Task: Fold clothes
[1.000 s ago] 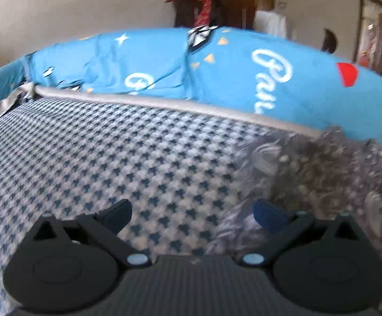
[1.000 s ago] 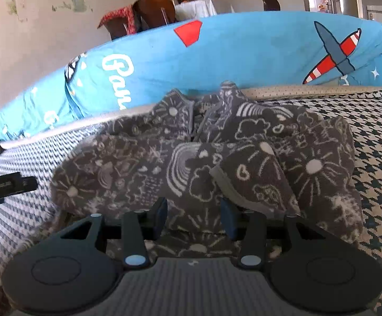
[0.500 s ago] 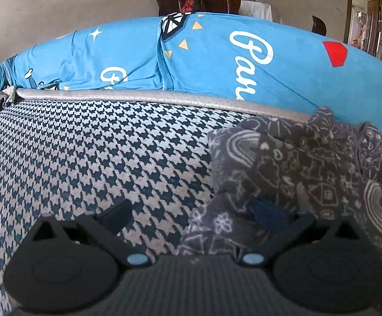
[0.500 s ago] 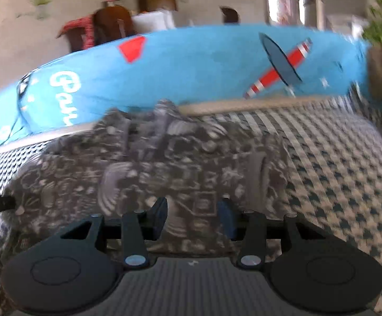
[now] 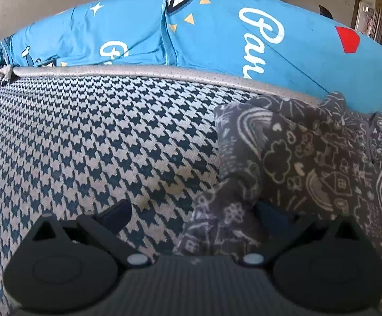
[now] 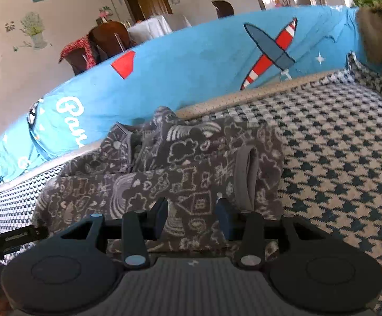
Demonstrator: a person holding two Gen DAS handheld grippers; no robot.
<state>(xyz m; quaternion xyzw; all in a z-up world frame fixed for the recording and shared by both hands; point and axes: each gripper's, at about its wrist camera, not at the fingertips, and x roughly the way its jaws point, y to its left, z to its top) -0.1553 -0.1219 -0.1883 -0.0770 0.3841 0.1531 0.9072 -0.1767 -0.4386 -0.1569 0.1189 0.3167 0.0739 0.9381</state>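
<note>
My left gripper (image 5: 193, 214) stood wide open at the lower centre, empty, at the edge of the soft grey doodle-printed garment (image 5: 304, 163). My right gripper (image 6: 192, 212) gaped narrower, cloth between its fingers but seemingly unpinched. The garment lay bunched mid-frame on the houndstooth sofa seat (image 6: 335, 158); limp and light, I judged, best pinched at a hem corner.
</note>
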